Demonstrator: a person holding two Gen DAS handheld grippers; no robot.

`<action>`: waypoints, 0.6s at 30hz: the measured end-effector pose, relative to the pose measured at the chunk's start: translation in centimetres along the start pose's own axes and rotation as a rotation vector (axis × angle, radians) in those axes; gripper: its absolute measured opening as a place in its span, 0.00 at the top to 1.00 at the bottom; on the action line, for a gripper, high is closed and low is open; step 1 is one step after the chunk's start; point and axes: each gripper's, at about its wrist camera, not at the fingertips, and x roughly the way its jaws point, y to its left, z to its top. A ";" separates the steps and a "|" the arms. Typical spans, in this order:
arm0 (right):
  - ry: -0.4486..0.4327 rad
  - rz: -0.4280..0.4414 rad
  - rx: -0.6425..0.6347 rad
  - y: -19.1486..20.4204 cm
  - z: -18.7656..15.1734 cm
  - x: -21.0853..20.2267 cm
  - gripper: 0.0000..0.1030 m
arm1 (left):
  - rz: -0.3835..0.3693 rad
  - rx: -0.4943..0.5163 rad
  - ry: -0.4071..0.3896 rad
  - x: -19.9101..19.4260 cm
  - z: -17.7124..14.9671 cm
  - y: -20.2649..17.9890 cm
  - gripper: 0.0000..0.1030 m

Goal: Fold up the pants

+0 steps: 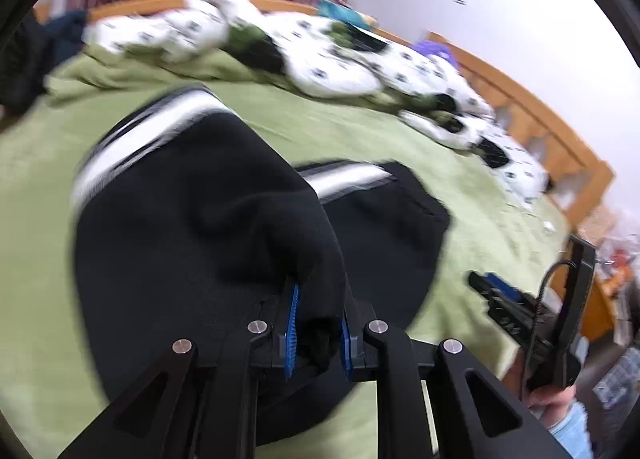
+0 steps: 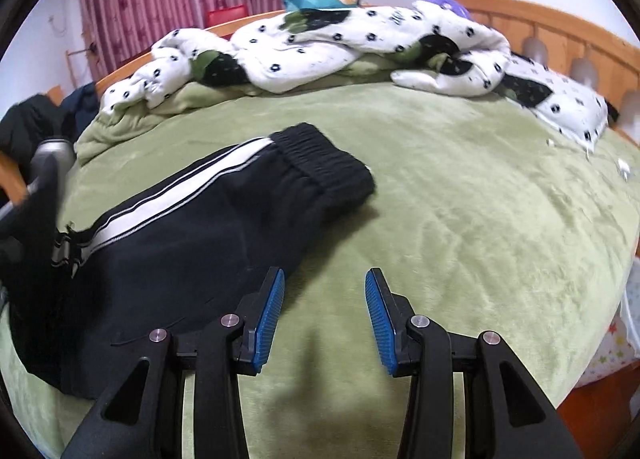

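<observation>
Now left gripper (image 1: 318,299) pinches black pants (image 1: 192,219) — right gripper (image 2: 325,299) gapes empty.

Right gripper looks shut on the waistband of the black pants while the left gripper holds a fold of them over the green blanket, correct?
Not quite. The right gripper is open and empty, its jaws apart over the green blanket, as the right wrist view shows. The left gripper does hold a fold of the black pants.

left gripper (image 1: 316,311): fingers clamped on cloth | right gripper (image 2: 325,315): fingers apart, nothing held
</observation>
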 end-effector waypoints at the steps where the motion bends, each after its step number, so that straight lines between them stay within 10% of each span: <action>1: -0.001 0.004 0.012 -0.1 0.0 0.0 0.59 | -0.028 -0.012 0.013 0.8 -0.5 -0.5 0.85; 7: 0.002 0.064 0.011 1.1 0.1 0.1 0.59 | -0.096 -0.056 0.133 5.0 -2.9 -2.3 0.82; 12: 0.016 0.190 -0.022 3.3 0.0 0.2 0.59 | -0.179 -0.080 0.090 -0.2 -2.9 -0.5 0.45; 18: 0.096 0.362 -0.003 5.6 0.0 1.8 0.52 | 0.003 -0.069 0.006 -7.0 -5.9 4.8 0.33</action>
